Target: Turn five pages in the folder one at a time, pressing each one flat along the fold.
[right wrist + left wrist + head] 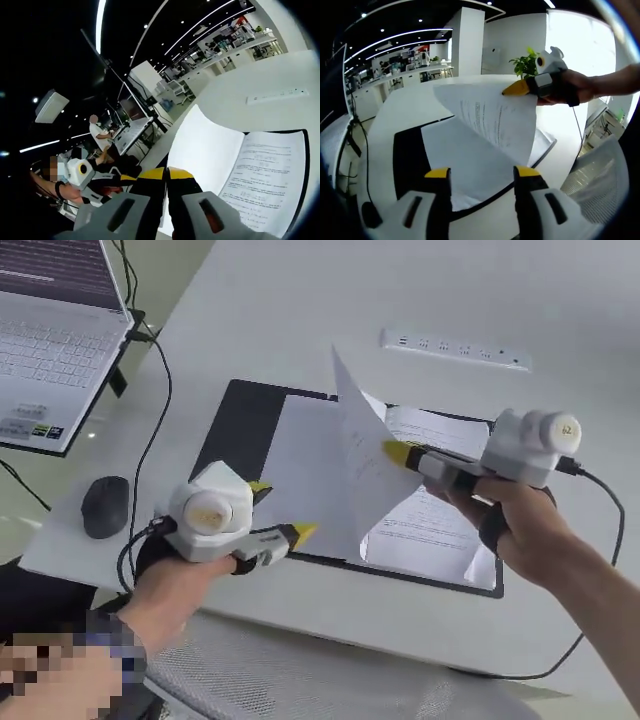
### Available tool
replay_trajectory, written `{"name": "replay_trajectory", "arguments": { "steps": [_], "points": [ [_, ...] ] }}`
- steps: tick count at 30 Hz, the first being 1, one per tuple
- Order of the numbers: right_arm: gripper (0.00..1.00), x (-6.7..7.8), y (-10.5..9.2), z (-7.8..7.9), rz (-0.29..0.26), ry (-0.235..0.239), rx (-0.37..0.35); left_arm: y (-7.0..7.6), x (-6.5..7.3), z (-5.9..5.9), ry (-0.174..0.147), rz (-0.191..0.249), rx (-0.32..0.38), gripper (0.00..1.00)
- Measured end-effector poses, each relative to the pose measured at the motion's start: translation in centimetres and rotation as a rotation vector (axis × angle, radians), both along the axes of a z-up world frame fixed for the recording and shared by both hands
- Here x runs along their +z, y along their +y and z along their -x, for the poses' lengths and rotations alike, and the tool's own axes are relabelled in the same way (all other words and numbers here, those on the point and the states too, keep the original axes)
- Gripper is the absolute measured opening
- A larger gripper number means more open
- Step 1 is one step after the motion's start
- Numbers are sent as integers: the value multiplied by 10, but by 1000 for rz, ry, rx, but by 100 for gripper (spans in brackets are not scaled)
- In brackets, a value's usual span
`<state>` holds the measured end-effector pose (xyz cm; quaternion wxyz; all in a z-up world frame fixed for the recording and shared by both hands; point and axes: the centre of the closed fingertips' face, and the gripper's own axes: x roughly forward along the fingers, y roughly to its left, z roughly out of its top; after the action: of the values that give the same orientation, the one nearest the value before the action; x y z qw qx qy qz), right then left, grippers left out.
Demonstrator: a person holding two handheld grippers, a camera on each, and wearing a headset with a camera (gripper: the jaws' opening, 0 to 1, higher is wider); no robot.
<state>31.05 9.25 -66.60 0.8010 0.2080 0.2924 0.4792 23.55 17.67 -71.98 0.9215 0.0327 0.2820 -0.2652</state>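
Head view has the folder [235,420] lying open on the white table [300,300]. Its black cover is flat, and one page [360,455] stands up from the fold, bowed over toward the left side. My right gripper [400,453] has that sheet: the jaws are clenched on its free edge, and the right gripper view shows the yellow tips together with the paper between them. My left gripper [300,533] hangs at the folder's near edge, jaws released and apart, grasping nothing.

The sheet looks thin, light and floppy. I judge it would crease or tear at the binding if tugged, so the outer edge is the place to pinch — then a soft press along the fold.

A laptop [50,340] and mouse [104,505] sit to the left, well apart from the folder, and a power strip [455,348] lies beyond it. A dark cable [160,410] runs past the cover's left side. Nearest the page's path is my own left gripper — I would hold it low.
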Motion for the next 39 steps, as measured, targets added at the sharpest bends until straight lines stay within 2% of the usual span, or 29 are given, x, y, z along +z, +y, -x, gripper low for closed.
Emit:
{"name": "replay_trajectory", "arguments": {
  "steps": [9, 14, 26, 32, 39],
  "points": [
    [0, -20, 52, 12, 10, 44, 96, 31, 13, 9, -7, 6, 73, 49],
    [0, -32, 70, 16, 18, 74, 120, 42, 18, 15, -10, 17, 104, 50],
    [0, -72, 104, 26, 39, 155, 138, 64, 24, 34, 1, 32, 151, 54],
    [0, -90, 117, 29, 56, 194, 148, 72, 28, 34, -1, 36, 173, 54],
    [0, -106, 125, 34, 106, 209, 174, 71, 31, 35, -4, 43, 175, 55]
  ]
}}
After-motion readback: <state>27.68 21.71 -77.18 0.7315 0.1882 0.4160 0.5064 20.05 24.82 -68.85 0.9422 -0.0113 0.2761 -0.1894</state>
